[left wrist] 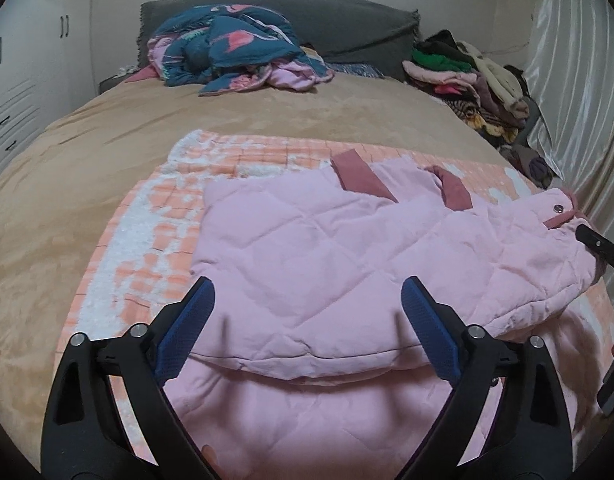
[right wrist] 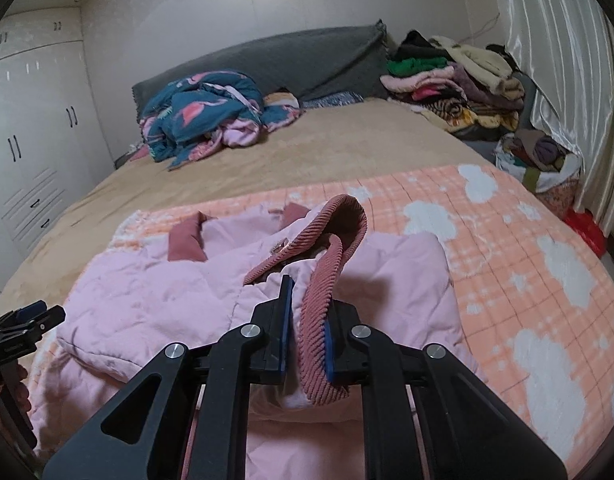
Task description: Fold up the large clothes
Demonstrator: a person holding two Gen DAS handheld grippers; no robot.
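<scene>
Here the pale pink quilted jacket (left wrist: 307, 248) lies flat on the peach checked blanket (right wrist: 527, 260). The right tongs (right wrist: 307, 320) pinch its ribbed rose collar (right wrist: 327, 280); the left tongs (left wrist: 307, 320) gape empty above the hem. Better to grip the hem before lifting, keeping the fold edges aligned.

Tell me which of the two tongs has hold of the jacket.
The right tongs: shut on the pink jacket's ribbed collar. The left tongs gape open over the quilted body, pinching nothing.
</scene>
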